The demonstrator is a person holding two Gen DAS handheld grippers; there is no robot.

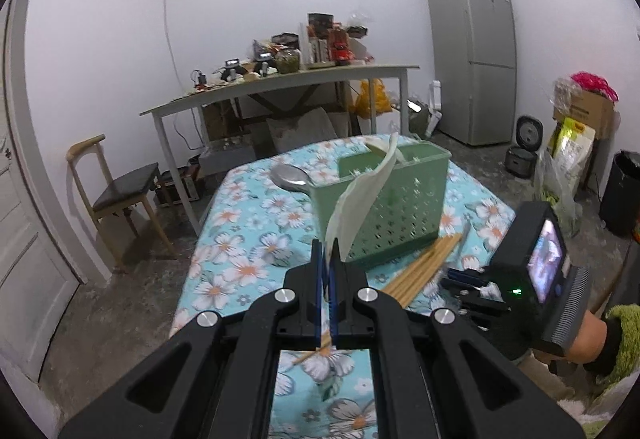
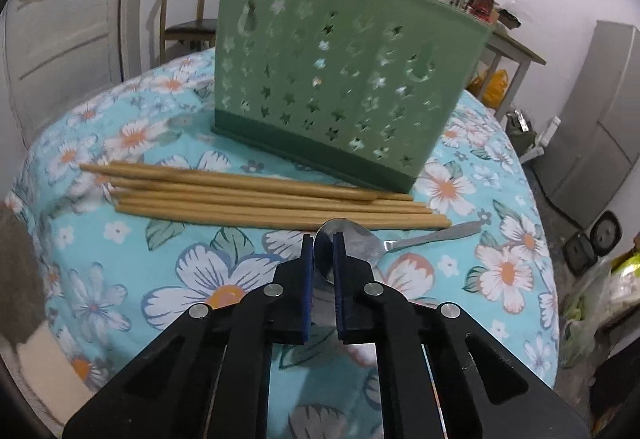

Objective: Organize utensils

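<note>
A green perforated utensil holder (image 1: 386, 199) stands on the floral tablecloth; it also shows in the right wrist view (image 2: 340, 79). My left gripper (image 1: 329, 251) is shut on a white flat utensil (image 1: 364, 195) that slants up toward the holder's top. Several wooden chopsticks (image 2: 260, 195) lie in front of the holder, also in the left wrist view (image 1: 424, 267). My right gripper (image 2: 323, 243) is shut on the bowl of a metal spoon (image 2: 360, 243), whose handle points right on the cloth. The right gripper shows low right in the left view (image 1: 460, 279).
A large metal ladle (image 1: 290, 175) lies on the cloth behind the holder. A wooden chair (image 1: 116, 195) stands left of the table. A cluttered grey table (image 1: 280, 83) and a fridge (image 1: 472, 51) stand behind. Bags and a rice cooker (image 1: 524, 151) sit on the floor at right.
</note>
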